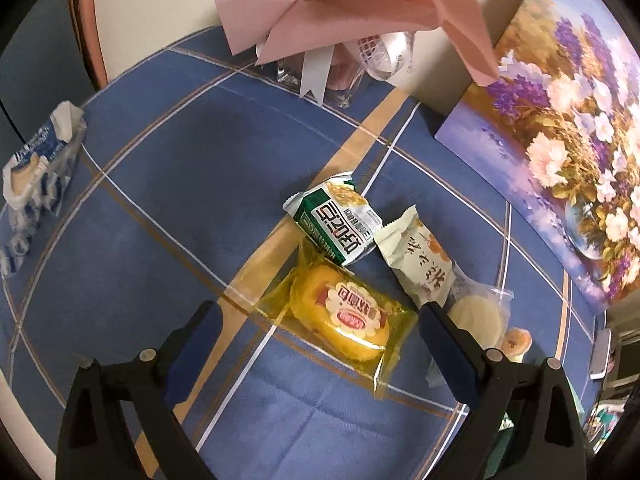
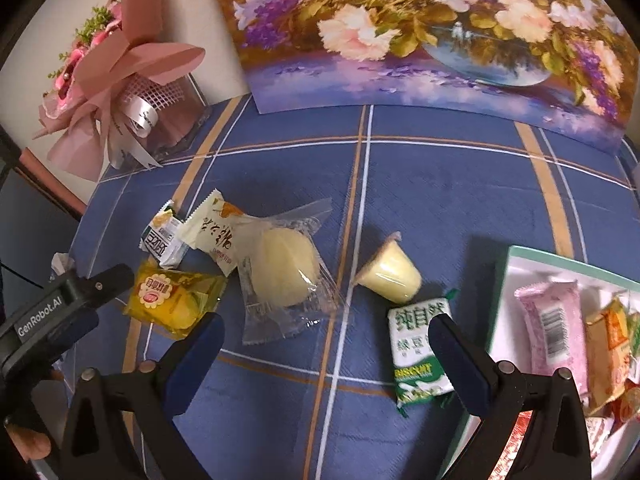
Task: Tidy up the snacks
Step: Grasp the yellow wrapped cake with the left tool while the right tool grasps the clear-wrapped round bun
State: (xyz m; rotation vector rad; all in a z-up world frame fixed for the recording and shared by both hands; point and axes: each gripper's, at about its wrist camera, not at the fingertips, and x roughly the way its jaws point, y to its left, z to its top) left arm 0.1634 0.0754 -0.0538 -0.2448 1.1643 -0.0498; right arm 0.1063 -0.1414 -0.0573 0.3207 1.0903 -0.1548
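We had both grippers spread and empty — left gripper (image 1: 320,316) straddling the yellow cake pack (image 1: 340,314) to grab it, right gripper (image 2: 326,330) hovering beside the snack box (image 2: 505,280).

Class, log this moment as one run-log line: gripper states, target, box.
left gripper: open, over yellow cake pack | right gripper: open, empty | snack box: partly filled

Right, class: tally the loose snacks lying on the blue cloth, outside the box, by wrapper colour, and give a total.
Green-and-white packets: 2
Yellow packet: 1
Cream packet: 1
Clear-wrapped pale cake: 1
Pale yellow cup: 1
Blue-and-white pack: 1
Total: 7
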